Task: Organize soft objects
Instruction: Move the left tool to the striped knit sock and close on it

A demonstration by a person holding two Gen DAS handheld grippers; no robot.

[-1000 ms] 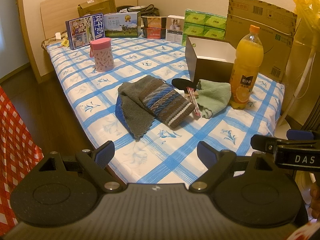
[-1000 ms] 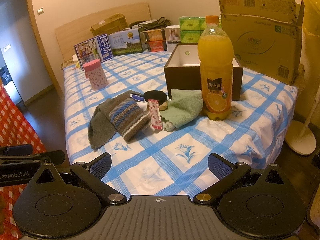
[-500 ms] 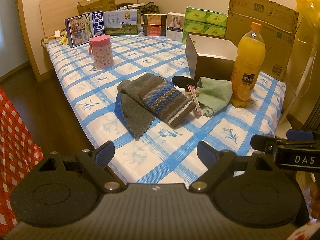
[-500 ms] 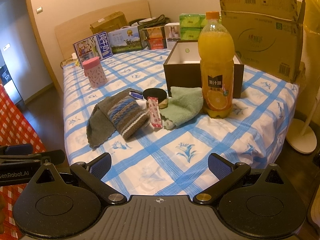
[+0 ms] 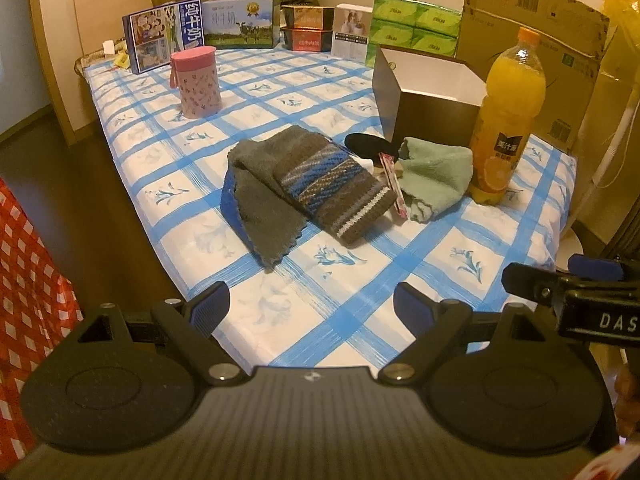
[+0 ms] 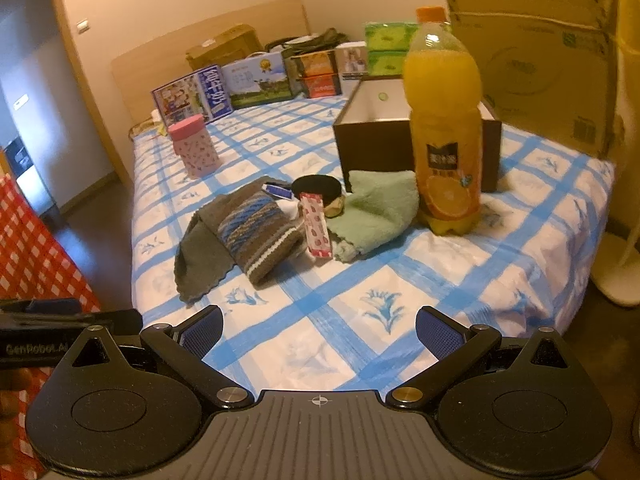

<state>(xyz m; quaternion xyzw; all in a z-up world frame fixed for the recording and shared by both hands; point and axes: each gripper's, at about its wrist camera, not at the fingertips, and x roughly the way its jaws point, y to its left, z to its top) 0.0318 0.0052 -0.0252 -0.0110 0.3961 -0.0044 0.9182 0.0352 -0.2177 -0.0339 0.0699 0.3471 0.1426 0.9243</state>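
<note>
Warm, yellowish indoor light fills both views, fairly dim, giving everything an orange cast. The bed (image 5: 352, 272) sheet is the brightest surface, and the juice bottle (image 6: 444, 120) glows against it, with a small highlight near its cap. Soft shadows lie close under the cloths beside the bottle. Behind the bottle, the cardboard box (image 6: 536, 48) is smeared by blur in the right wrist view, while the left wrist view stays sharper. Fisheye distortion bends the walls and bed edges, and the corners fall dark.
</note>
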